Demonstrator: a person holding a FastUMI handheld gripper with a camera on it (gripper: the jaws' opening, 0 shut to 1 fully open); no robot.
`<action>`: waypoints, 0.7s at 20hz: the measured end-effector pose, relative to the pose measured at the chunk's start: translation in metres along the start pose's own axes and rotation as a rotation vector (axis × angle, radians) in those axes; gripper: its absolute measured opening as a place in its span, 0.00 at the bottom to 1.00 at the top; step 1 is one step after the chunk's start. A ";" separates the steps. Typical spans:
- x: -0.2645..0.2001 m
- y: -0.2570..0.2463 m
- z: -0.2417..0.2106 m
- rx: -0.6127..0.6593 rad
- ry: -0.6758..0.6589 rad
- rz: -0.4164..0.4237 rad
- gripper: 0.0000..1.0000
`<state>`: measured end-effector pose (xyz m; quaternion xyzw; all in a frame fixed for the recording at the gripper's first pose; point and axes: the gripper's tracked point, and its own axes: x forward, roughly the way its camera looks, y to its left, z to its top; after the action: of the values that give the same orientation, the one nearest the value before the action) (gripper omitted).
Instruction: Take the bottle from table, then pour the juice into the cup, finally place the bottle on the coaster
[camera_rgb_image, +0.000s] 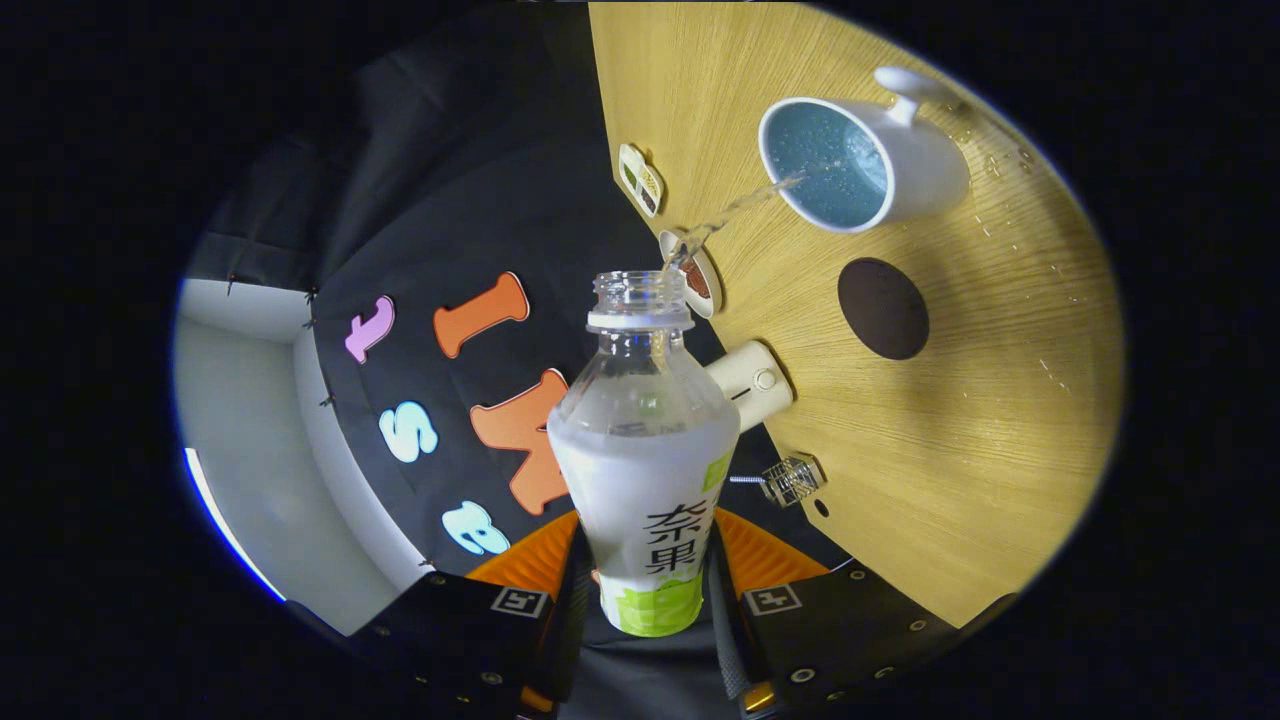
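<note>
You are mid-pour: the take is done, the pour is under way, and the set-down on the coaster is left.

The table fills the right of the scene, tipped in the view because you have rolled the claw. On it the cup sits at the far right, its open mouth facing you. The coaster, a dark round disc, lies bare just nearer than the cup.

The bottle is off the table, between the fingers, and your claw is clenched on its labelled body, a finger pressing each side. Its long axis runs straight out along the fingers, uncapped mouth away from you. A thin stream arcs from the mouth rightward into the cup. Droplets dot the table right of the cup, so some has probably splashed.
</note>
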<state>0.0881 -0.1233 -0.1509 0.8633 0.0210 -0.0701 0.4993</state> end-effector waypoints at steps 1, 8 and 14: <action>0.000 -0.001 -0.001 0.005 0.000 0.000 0.56; 0.001 0.001 -0.001 0.071 0.007 0.001 0.56; 0.000 0.004 0.003 0.117 -0.004 0.002 0.56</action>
<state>0.0880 -0.1281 -0.1489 0.8908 0.0151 -0.0723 0.4483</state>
